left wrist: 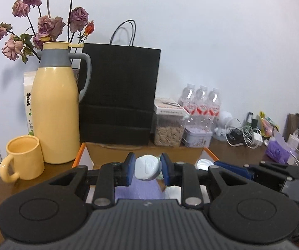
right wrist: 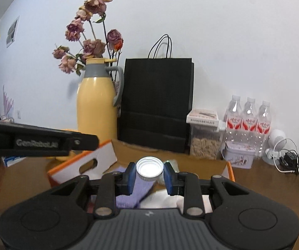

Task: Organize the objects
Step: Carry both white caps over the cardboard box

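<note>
Mid-frame, the left gripper [left wrist: 147,169] clamps a white flip-top bottle [left wrist: 147,167]; the right gripper [right wrist: 149,171] grips a white lid [right wrist: 149,167], both above the cardboard box [right wrist: 203,161]. Probably a carrying step; next, choose where to set them down.

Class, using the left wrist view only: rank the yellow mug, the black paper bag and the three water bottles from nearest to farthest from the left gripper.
1. Yellow mug, left of the left gripper, on the table's near part.
2. Black paper bag, straight ahead beyond the open cardboard box.
3. Water bottles, right rear, against the wall.
</note>
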